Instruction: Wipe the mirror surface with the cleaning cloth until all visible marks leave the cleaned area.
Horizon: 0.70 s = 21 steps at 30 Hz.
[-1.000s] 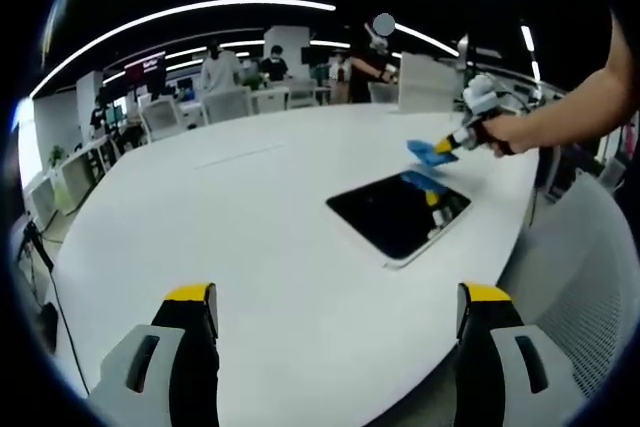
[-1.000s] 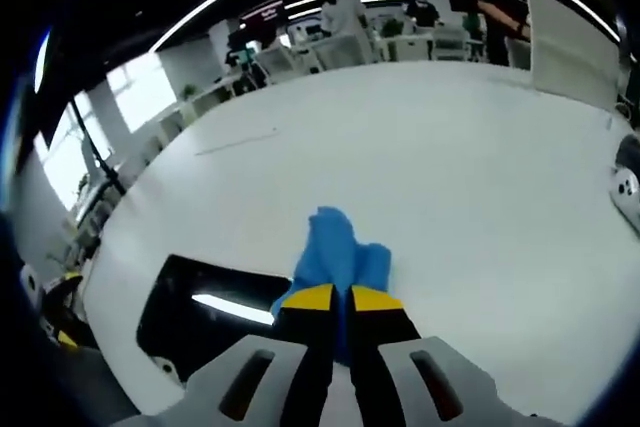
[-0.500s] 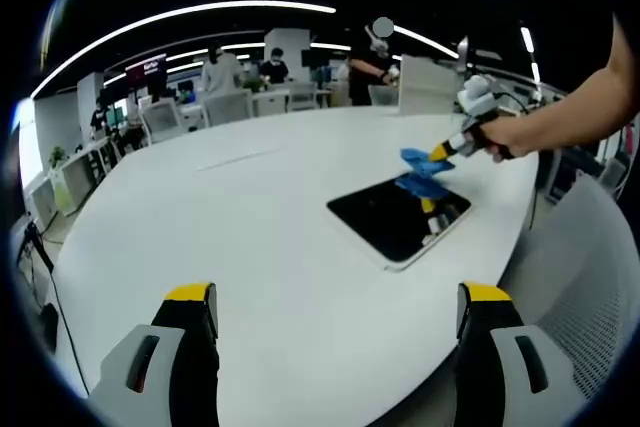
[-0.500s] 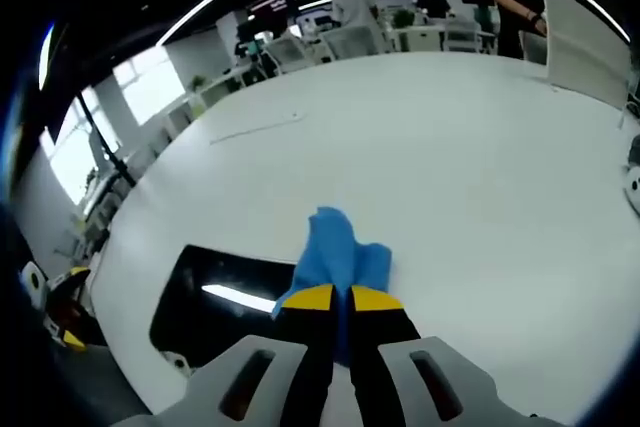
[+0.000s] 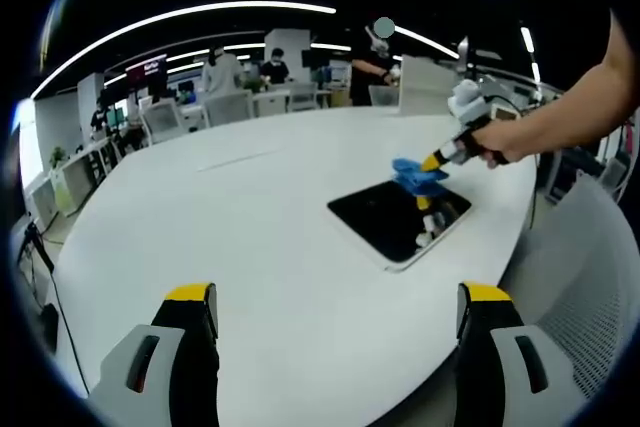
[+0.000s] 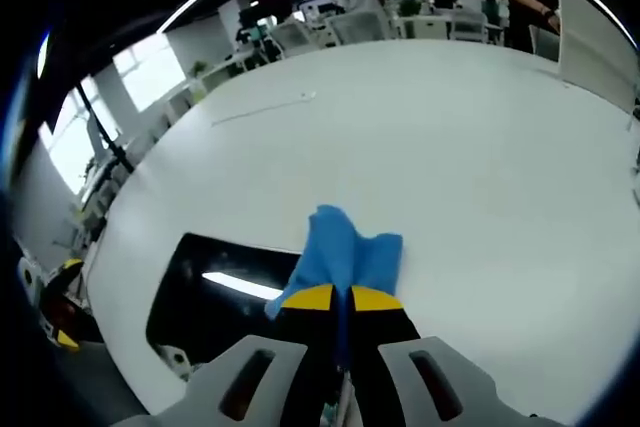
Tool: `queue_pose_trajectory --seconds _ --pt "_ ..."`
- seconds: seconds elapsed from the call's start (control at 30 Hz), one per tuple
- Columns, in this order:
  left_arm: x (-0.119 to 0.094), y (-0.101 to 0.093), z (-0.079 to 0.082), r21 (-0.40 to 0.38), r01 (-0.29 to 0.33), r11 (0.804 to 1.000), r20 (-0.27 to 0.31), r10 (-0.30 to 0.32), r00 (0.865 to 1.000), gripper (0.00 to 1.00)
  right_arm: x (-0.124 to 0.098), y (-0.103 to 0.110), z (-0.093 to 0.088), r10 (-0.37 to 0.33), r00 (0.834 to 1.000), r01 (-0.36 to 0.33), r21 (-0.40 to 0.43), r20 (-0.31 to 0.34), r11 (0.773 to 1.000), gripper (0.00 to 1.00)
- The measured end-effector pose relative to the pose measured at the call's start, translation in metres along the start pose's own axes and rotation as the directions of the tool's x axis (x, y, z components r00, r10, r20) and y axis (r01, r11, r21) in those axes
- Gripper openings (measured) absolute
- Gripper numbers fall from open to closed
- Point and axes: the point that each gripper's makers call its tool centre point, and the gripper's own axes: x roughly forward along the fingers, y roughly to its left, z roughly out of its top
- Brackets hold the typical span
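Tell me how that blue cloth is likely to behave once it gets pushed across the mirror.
The blue cleaning cloth is probably floppy: it hangs in loose folds from the shut right hand-held gripper. It looks light, so it may bunch rather than slide flat. The mirror looks smooth and glossy, so the cloth should glide easily.

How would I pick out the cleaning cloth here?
Find the big white oval table, then the flat black rectangular mirror near its edge. The small crumpled bright blue cloth hangs at the mirror's far end, pinched in the right gripper: the sole blue thing there.
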Motion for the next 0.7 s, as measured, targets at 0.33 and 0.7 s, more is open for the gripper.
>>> queue_pose_trajectory --seconds 0.33,0.7 --pt "0.0 -0.001 -0.001 0.003 0.007 1.0 -0.002 -0.007 1.0 1.0 0.006 0.013 -0.005 -0.002 0.999 0.001 -0.027 -0.032 1.0 0.0" --pt "0.0 -0.003 -0.001 0.01 0.016 1.0 -0.005 -0.016 1.0 1.0 0.016 0.043 -0.003 0.027 0.998 -0.029 -0.046 -0.059 0.999 0.0"
